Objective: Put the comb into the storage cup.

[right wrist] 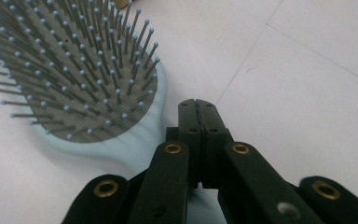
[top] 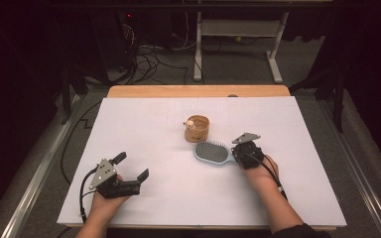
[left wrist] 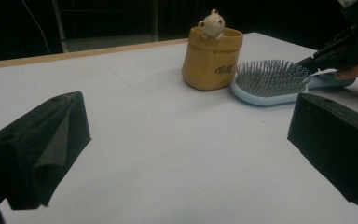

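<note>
On the white table (top: 154, 148), right gripper (right wrist: 198, 105) pressed together beside hairbrush (right wrist: 74, 74) (left gripper (top: 131, 166) spread).

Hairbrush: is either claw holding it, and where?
No. The right claw is shut pad to pad over the hairbrush handle, nothing between. The left claw is open and empty.

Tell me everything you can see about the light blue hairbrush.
The hairbrush lies flat on the white table, bristles up. Its oval head looks like pale blue plastic, with a grey pad of thin, ball-tipped pins. It lies just beside the yellow bear cup; contact cannot be told. Its handle points toward the right gripper, whose shut jaws sit over the handle; a grip on it cannot be told.
</note>
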The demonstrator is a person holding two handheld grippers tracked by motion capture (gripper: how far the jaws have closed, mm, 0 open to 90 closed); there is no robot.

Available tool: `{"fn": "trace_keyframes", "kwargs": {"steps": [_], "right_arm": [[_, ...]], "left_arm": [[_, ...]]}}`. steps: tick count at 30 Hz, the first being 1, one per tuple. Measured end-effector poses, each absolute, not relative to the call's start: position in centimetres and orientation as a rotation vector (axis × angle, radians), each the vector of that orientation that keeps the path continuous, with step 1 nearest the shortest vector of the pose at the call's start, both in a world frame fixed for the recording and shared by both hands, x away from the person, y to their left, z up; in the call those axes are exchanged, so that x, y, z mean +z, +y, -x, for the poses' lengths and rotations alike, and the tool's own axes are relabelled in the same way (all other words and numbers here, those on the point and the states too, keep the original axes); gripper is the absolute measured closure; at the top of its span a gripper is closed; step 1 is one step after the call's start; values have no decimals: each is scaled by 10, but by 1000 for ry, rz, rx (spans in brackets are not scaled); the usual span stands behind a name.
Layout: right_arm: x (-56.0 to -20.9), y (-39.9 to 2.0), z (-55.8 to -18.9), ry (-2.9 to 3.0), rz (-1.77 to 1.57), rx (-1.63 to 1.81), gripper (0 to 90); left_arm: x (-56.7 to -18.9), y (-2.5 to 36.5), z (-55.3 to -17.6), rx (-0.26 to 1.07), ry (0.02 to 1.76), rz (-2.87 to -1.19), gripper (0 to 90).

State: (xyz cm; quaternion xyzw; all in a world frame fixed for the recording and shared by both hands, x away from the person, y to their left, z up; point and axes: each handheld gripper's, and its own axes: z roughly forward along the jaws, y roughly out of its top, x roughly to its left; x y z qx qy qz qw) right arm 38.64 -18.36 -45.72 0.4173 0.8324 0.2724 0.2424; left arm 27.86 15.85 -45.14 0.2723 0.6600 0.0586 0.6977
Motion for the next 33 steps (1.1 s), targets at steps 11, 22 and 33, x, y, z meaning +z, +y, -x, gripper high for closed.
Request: {"fn": "trace_keyframes", "kwargs": {"steps": [11, 22, 33], "right_arm": [[-453, -190, -364, 2308, -1127, 722, 900], [-454, -197, -344, 2323, -1134, 762, 900], [-457, -203, -324, 2334, -1136, 830, 900]], "left_arm": [[-451, 158, -279, 126, 1474, -601, 0], [-451, 159, -278, 125, 1477, -595, 0], [-452, 158, -279, 127, 1483, -596, 0]]}}
